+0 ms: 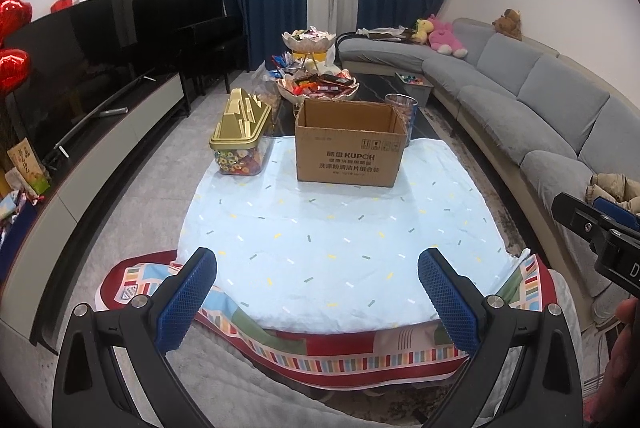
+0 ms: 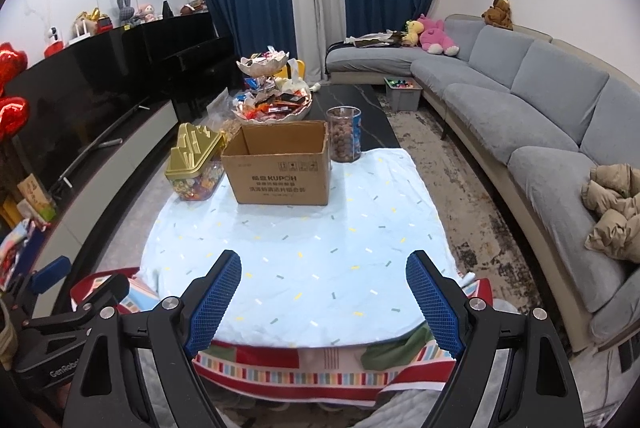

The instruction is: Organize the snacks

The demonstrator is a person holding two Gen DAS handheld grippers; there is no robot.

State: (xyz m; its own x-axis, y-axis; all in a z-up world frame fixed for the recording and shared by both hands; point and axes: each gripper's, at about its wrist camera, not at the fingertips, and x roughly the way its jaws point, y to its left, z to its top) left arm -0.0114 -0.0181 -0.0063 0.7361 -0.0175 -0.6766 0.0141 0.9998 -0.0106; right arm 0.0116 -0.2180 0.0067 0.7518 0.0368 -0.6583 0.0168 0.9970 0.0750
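Note:
An open cardboard box (image 1: 349, 144) (image 2: 282, 164) stands at the far end of a pale blue cloth (image 1: 340, 240) (image 2: 304, 248) on the low table. Left of the box is a clear candy container with a gold lid (image 1: 240, 136) (image 2: 195, 164). A clear jar of round snacks (image 1: 402, 116) (image 2: 344, 138) sits behind the box's right corner. Beyond them stands a tiered dish piled with wrapped snacks (image 1: 318, 84) (image 2: 274, 104). My left gripper (image 1: 318, 284) and right gripper (image 2: 323, 288) hover over the near end of the cloth, both open and holding nothing.
A grey sectional sofa (image 1: 540, 96) (image 2: 540, 96) runs along the right, with a beige jacket (image 2: 612, 200) on it. A TV on a low cabinet (image 1: 80, 76) (image 2: 80, 96) lines the left. A grey bin (image 2: 402, 94) sits on the floor by the sofa.

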